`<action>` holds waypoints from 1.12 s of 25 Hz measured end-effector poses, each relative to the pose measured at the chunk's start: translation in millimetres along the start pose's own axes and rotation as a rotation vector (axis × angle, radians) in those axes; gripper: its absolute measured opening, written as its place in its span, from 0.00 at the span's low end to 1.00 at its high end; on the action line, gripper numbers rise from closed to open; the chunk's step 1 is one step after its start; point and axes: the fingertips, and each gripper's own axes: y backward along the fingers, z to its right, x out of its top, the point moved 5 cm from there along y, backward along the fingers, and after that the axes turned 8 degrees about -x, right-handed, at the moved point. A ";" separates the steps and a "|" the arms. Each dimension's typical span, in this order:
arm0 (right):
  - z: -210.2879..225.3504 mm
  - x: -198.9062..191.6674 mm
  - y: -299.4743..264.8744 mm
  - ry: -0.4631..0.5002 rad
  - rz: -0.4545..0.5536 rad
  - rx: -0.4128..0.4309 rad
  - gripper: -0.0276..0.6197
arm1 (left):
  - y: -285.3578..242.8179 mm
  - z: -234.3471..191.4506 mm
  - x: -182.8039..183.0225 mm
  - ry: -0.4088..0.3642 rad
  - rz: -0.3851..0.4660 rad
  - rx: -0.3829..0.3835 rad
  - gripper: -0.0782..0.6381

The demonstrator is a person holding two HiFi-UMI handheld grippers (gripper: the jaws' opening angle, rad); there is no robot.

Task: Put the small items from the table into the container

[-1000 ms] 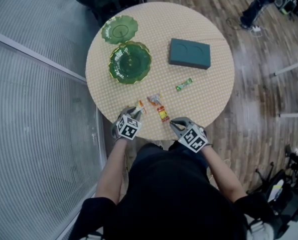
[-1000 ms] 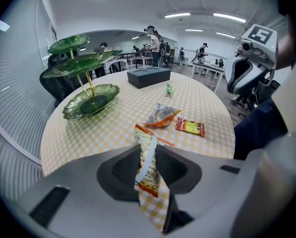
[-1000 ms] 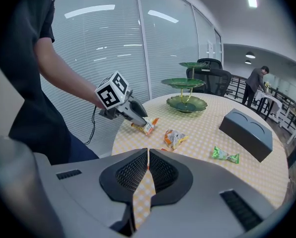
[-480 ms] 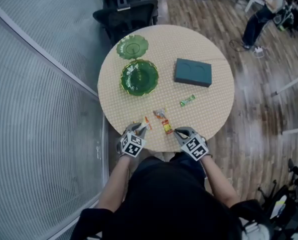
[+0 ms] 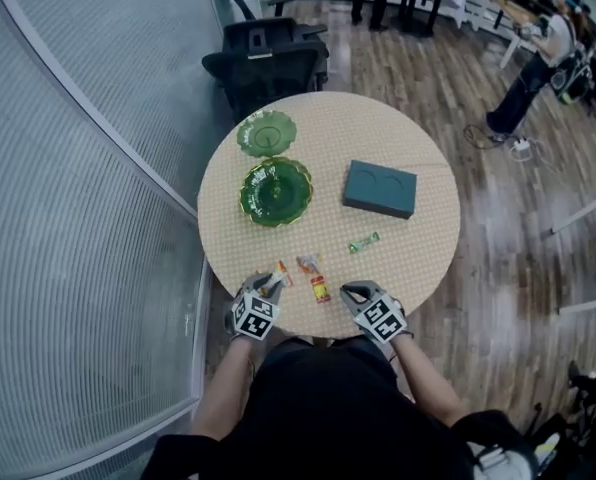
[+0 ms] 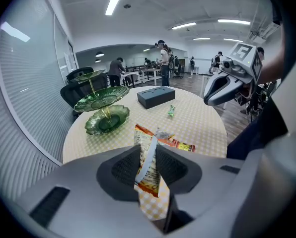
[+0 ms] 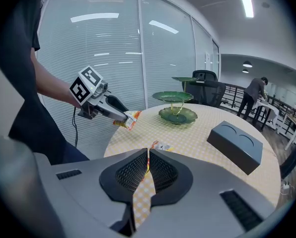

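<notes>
L gripper (image 5: 271,284) clamped, R gripper (image 5: 351,291) closed, both angled down.

glossy green stand (image 5: 275,190); matt box (image 5: 380,189); shiny wrapper (image 6: 147,174)

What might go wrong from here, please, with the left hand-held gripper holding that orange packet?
1. The left hand-held gripper pinches the orange packet by a narrow strip, so it may slip out when carried.
2. The red packet lies close to the table's near edge, beside the right hand-held gripper; a careless sweep could knock it off.
</notes>
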 end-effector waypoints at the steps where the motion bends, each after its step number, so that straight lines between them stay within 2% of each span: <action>1: 2.9 1.0 2.5 0.003 0.000 0.009 0.09 | 0.7 1.8 3.3 0.011 0.004 0.007 0.25; 5: 15.4 0.2 8.8 0.019 0.008 0.038 0.09 | 1.0 9.2 16.2 0.019 0.001 0.037 0.25; 11: 27.0 -10.2 4.3 0.024 0.004 0.048 0.09 | 1.3 12.4 37.6 -0.042 0.018 0.059 0.25; 16: 26.8 -14.7 0.3 -0.004 -0.018 0.027 0.09 | 7.7 2.5 57.1 -0.130 0.019 0.078 0.25; 21: 21.0 -13.4 -13.1 -0.051 -0.046 -0.025 0.09 | 20.7 -16.6 75.3 -0.186 0.077 0.031 0.25; 28: 1.4 19.9 -44.3 -0.142 -0.020 -0.091 0.09 | 40.5 -64.9 85.3 -0.226 0.158 -0.018 0.25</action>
